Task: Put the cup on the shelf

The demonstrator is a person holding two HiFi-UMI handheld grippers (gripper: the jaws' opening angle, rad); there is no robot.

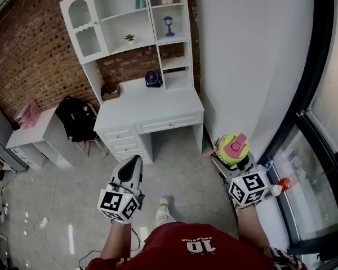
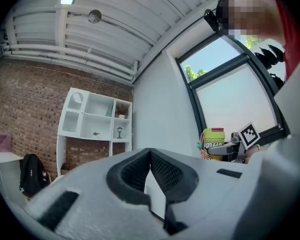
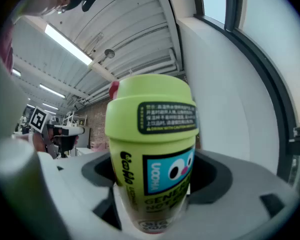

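Observation:
A lime-green cup (image 1: 234,149) with a pink lid stands upright between the jaws of my right gripper (image 1: 235,157), which is shut on it low on the right. Seen close in the right gripper view, the cup (image 3: 152,154) carries a blue cartoon label, and the grey pads press its lower body. My left gripper (image 1: 135,161) hangs at lower left, shut and empty, its black pads (image 2: 165,171) meeting at the tip. The white shelf unit (image 1: 129,24) stands over a white desk (image 1: 152,103) across the floor, well ahead of both grippers. The left gripper view also catches the cup (image 2: 213,143) and the shelf (image 2: 92,119).
On the shelves sit a small plant (image 1: 129,37), a lantern (image 1: 168,25) and a purple fan (image 1: 152,78). A black backpack (image 1: 76,117) rests on a chair left of the desk. A white wall and a large window (image 1: 321,134) run along the right.

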